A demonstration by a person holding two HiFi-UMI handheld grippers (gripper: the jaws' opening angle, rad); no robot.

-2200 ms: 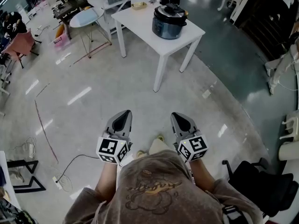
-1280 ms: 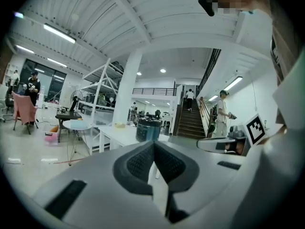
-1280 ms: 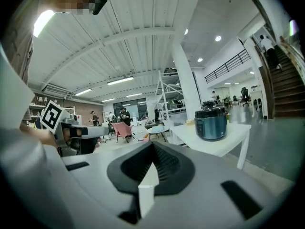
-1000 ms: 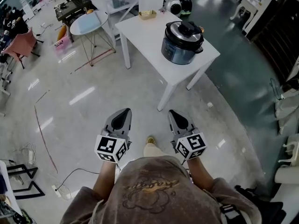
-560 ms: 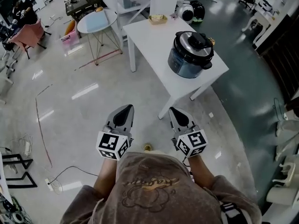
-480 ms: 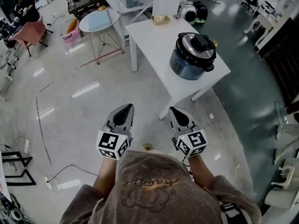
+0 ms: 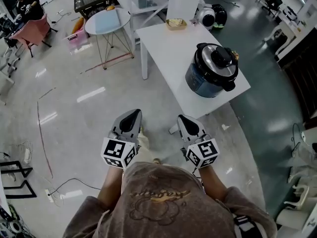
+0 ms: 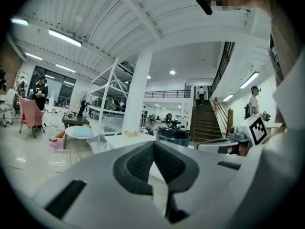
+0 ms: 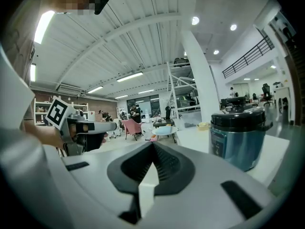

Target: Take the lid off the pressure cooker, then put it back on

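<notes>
On the white surface [image 7: 168, 48] ahead, find the pressure cooker [image 7: 212, 76] near the edge, lid [image 7: 220, 59] on; judging this the approach, bring left gripper [image 7: 132, 114] and right gripper [image 7: 184, 118], fingers pressed together on nothing, closer, then open them for the lid.

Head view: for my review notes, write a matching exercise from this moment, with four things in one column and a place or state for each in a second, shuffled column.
Column 1
1. pressure cooker
2. round side table
3. left tool
4. pink chair

Column 2
A. shut, with nothing between its jaws
B. on the white table, with its lid on
C. at the far left edge of the view
D. light blue top, standing to the left of the white table

Pairs: 1-B, 2-D, 3-A, 4-C
</notes>
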